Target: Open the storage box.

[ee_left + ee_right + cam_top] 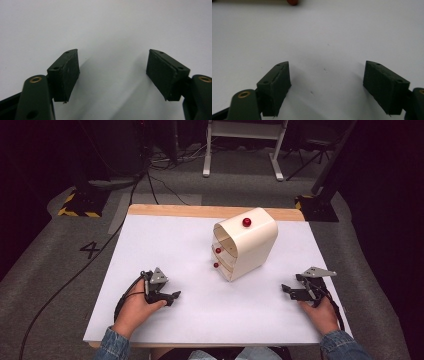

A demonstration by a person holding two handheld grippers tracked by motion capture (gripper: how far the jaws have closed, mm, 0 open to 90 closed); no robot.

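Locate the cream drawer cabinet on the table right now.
In the high view the cream drawer cabinet stands right of centre toward the table's far edge, beyond both tongs, red knobs facing left.

A dark "4" point(90, 249) is marked on the grey floor point(60, 265).

A red object point(292, 2) is cut off by the top edge.

The table point(165, 245) has a matt white top, smooth like paper or laminate, with a bare wood edge at the far side. The cabinet point(252, 247) looks like cream plastic with a soft sheen; its red knobs point(246, 222) are glossy. The gripper pads point(65, 75) are matt black (slightly scuffed), with brass-coloured bushings. The sleeves point(112, 346) are denim cloth. The floor point(45, 265) looks like grey carpet.
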